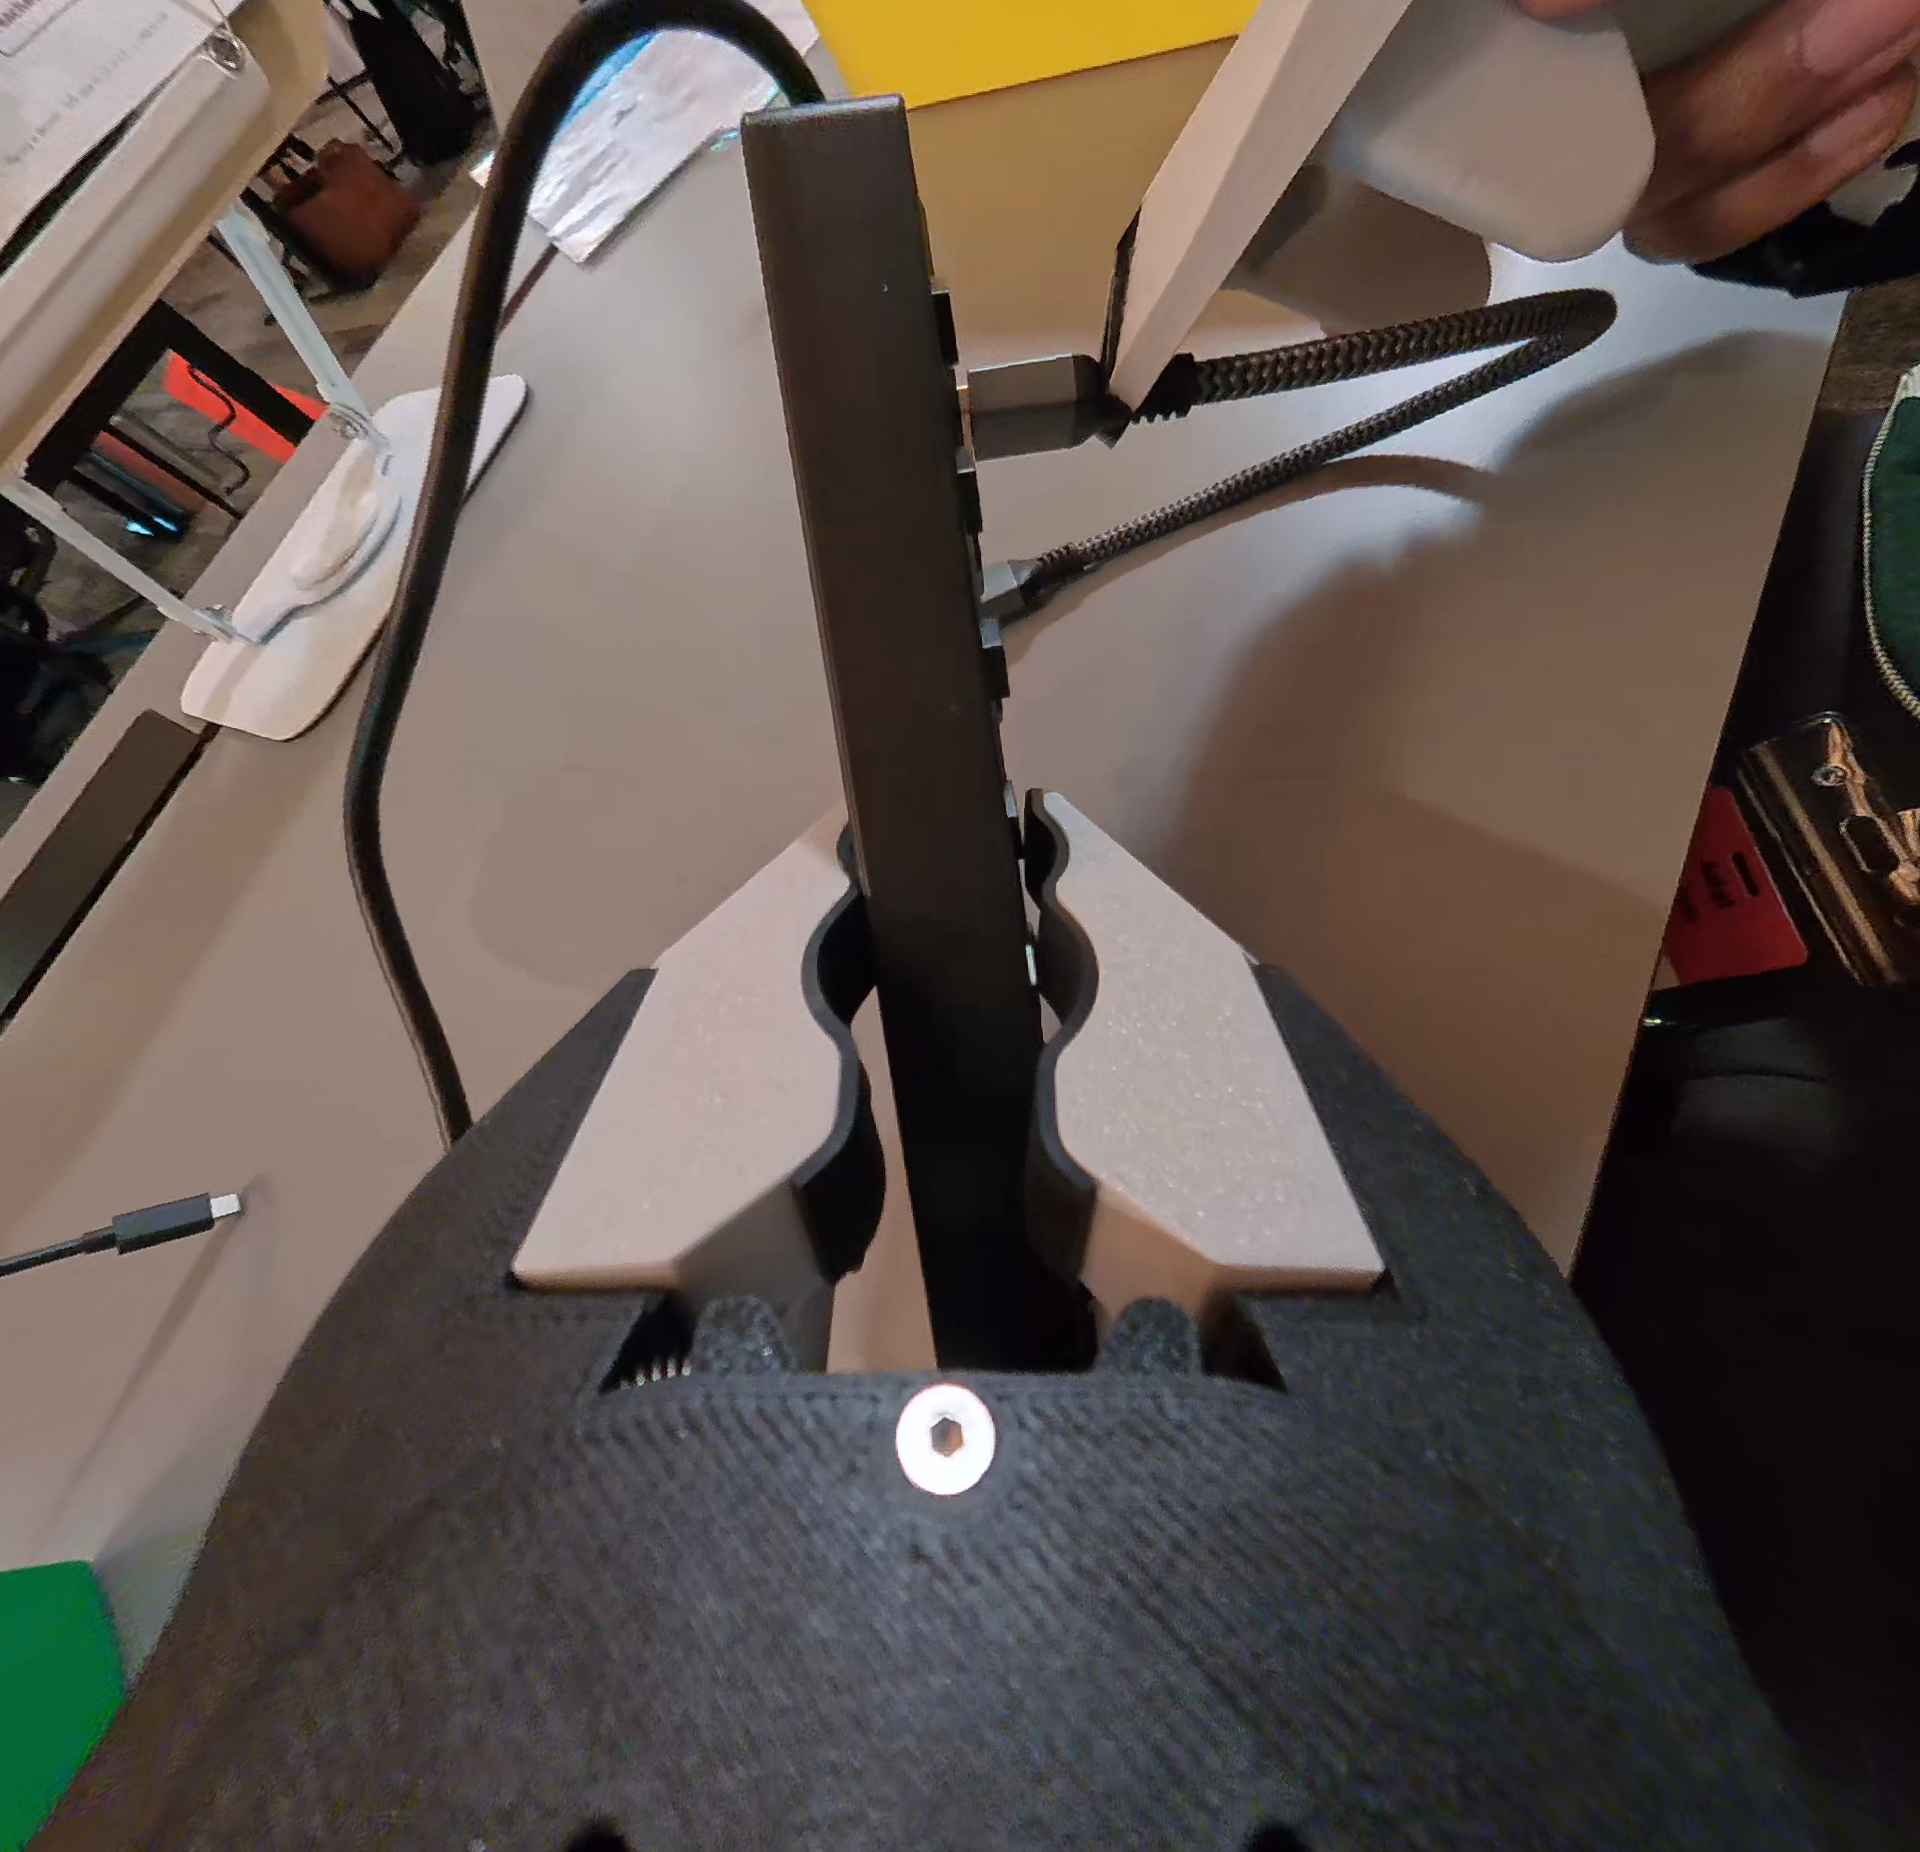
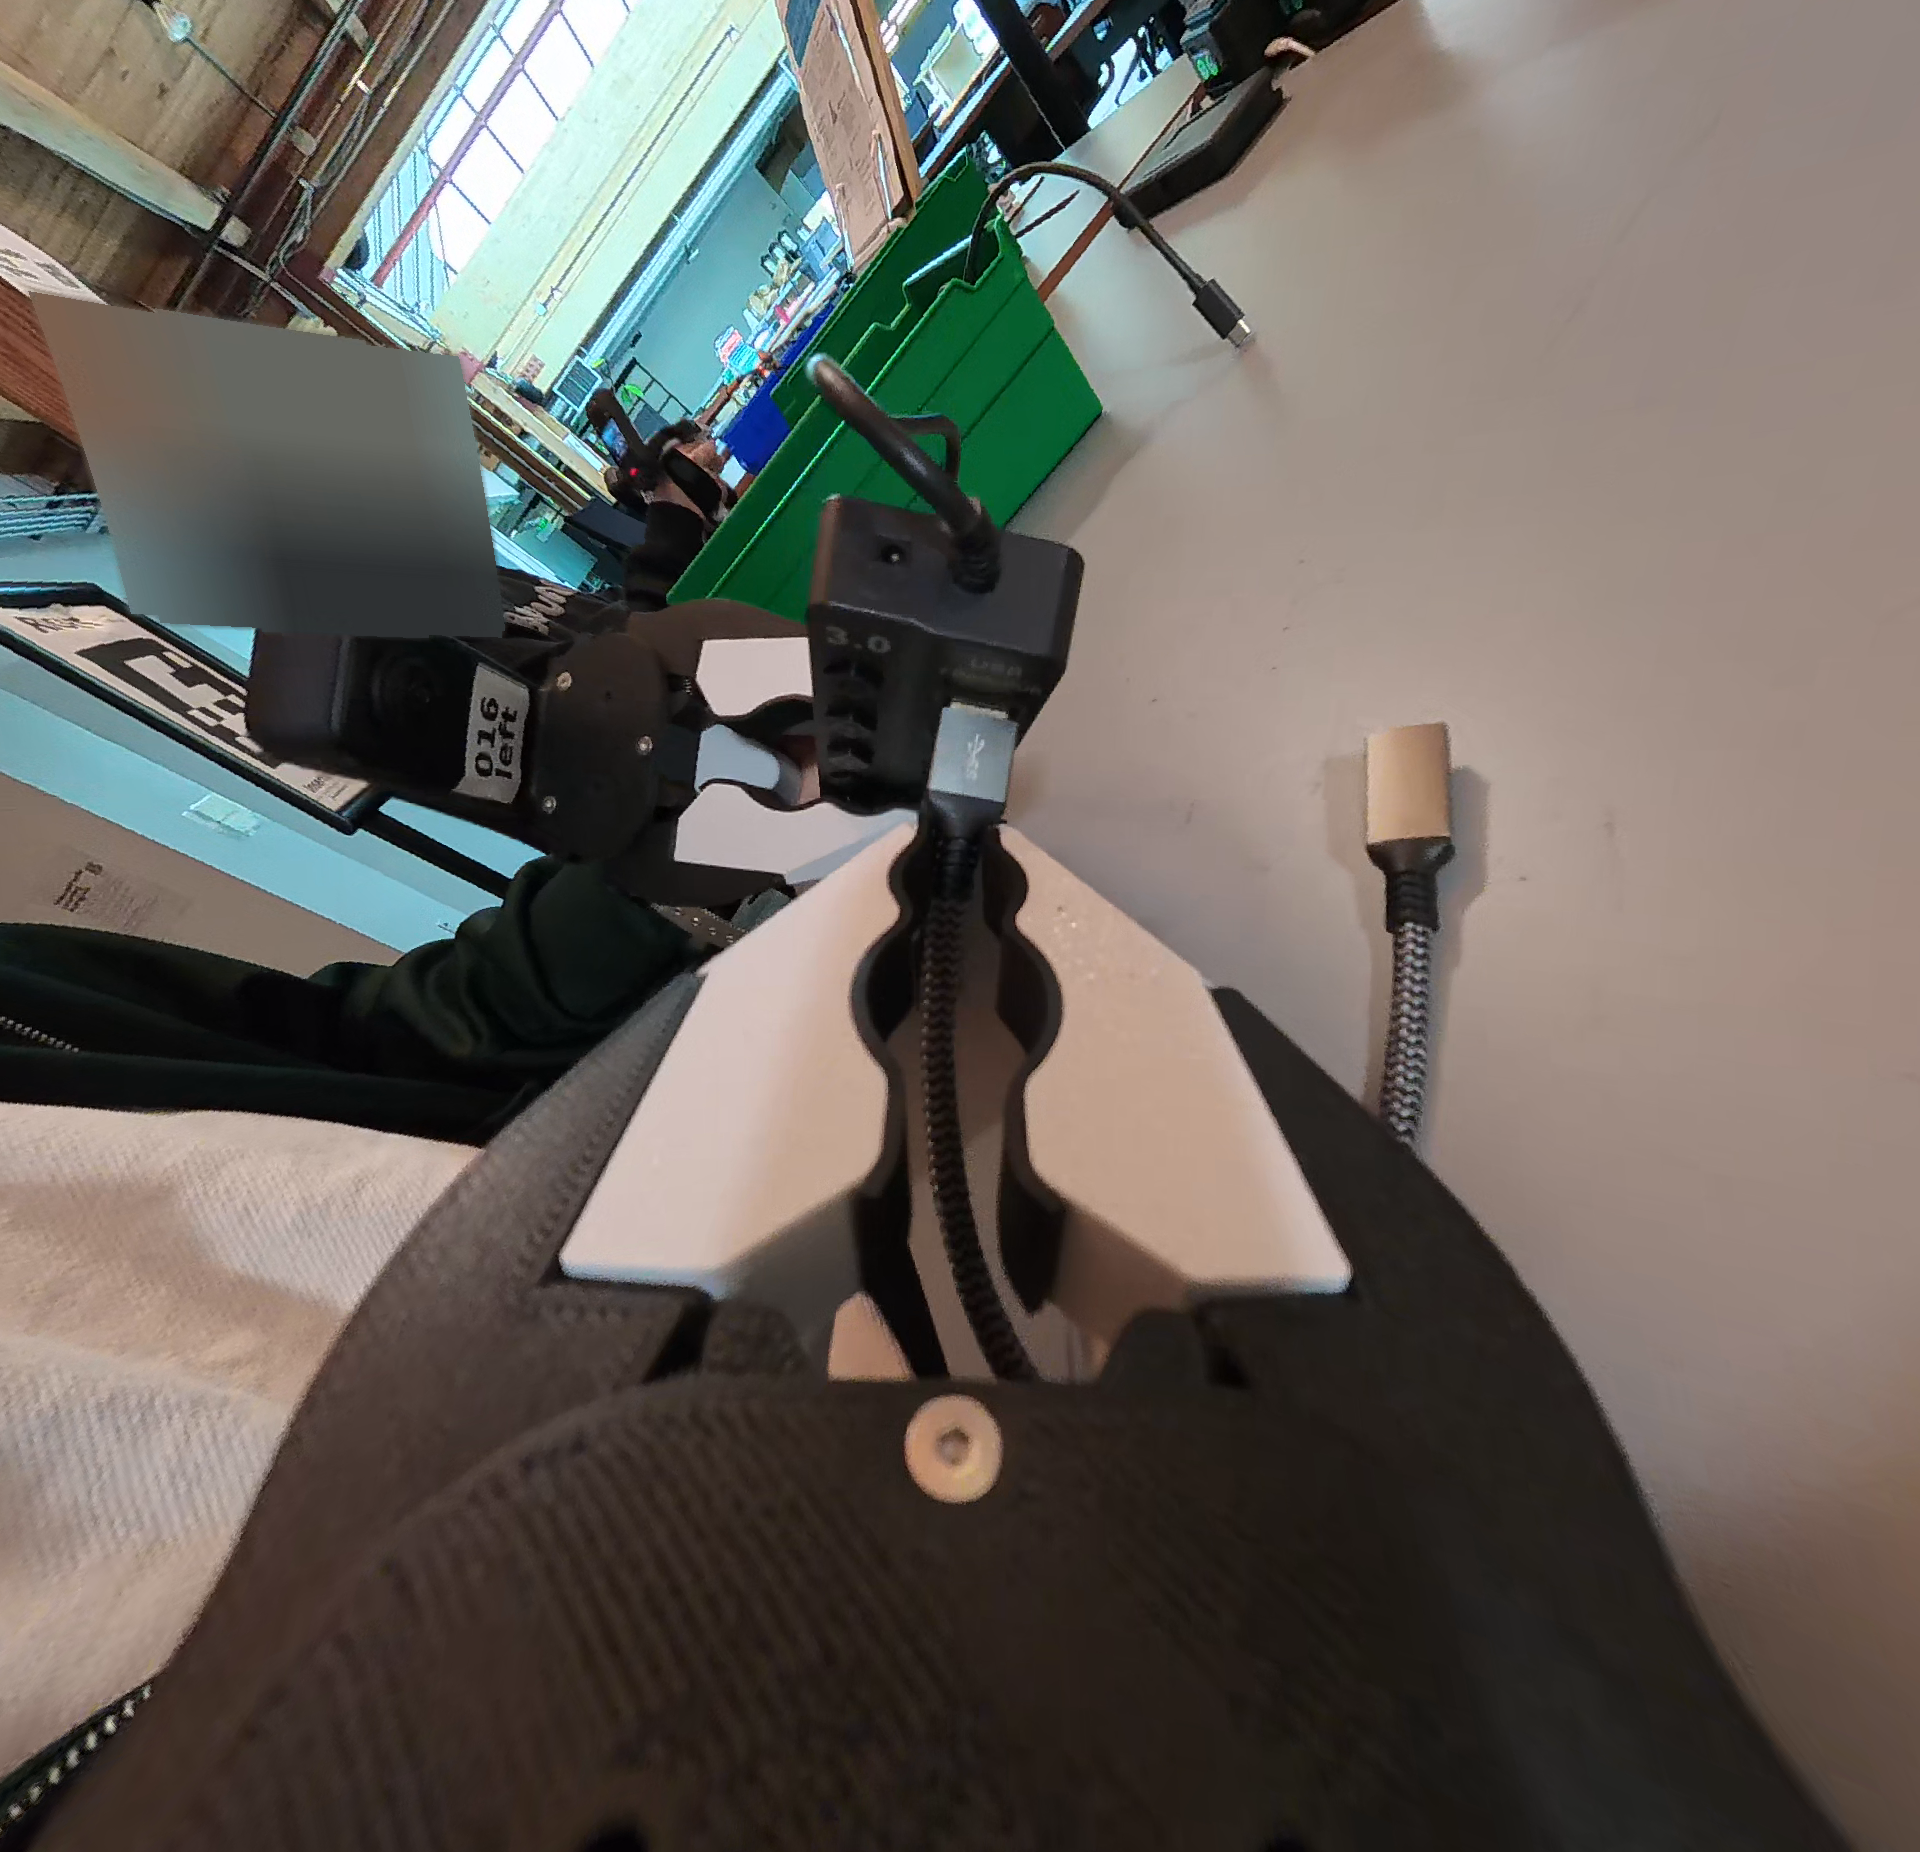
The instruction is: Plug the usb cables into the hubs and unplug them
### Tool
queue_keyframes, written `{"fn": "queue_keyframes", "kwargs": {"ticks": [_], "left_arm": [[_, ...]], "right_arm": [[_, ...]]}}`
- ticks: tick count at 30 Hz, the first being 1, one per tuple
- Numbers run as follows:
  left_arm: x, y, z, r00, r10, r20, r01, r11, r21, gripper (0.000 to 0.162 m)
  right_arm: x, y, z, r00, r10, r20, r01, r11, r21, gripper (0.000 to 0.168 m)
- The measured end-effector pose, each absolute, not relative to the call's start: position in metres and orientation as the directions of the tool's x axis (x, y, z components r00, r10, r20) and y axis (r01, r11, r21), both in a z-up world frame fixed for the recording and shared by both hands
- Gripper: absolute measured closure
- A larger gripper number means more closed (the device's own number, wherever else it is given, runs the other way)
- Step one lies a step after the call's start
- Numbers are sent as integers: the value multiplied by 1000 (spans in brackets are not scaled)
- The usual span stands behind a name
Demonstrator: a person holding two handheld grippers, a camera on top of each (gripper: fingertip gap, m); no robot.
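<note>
Workshop setting, pale counter with a green bin at the back. Left tool is clamped on the black hub, holding it up off the counter. Right tool is closed on the braided cable just behind its plug, which sits in a hub port. A second braided plug lies loose on the counter nearby.

I see the dark hub standing on edge above the pale table, its port side facing right; a smooth black lead loops from its far end; a braided cable has its silver plug seated, it seems fully, in a port; its other silver plug lies flat on the table, just beside the hub.
</note>
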State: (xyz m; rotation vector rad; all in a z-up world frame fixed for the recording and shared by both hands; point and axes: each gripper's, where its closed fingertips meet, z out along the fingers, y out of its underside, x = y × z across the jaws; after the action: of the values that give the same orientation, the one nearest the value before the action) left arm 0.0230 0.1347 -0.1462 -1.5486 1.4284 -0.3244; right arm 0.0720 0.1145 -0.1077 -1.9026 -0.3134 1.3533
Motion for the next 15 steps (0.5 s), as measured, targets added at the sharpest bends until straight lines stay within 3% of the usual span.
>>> {"fn": "queue_keyframes", "kwargs": {"ticks": [9, 12, 15], "left_arm": [[20, 142, -140, 327, -911, -253, -522, 49, -852, 137], [13, 154, -133, 410, -892, -192, -474, -28, -880, 136], [4, 166, -124, 486, -873, -33, -352, -161, -922, 136]], "right_arm": [[68, 117, -95, 328, 600, -730, -311, -661, -683, 158], [80, 123, -81, 400, 639, -656, -361, -548, -754, 141], [101, 129, -65, 511, 659, -552, -381, -402, -833, 139]]}}
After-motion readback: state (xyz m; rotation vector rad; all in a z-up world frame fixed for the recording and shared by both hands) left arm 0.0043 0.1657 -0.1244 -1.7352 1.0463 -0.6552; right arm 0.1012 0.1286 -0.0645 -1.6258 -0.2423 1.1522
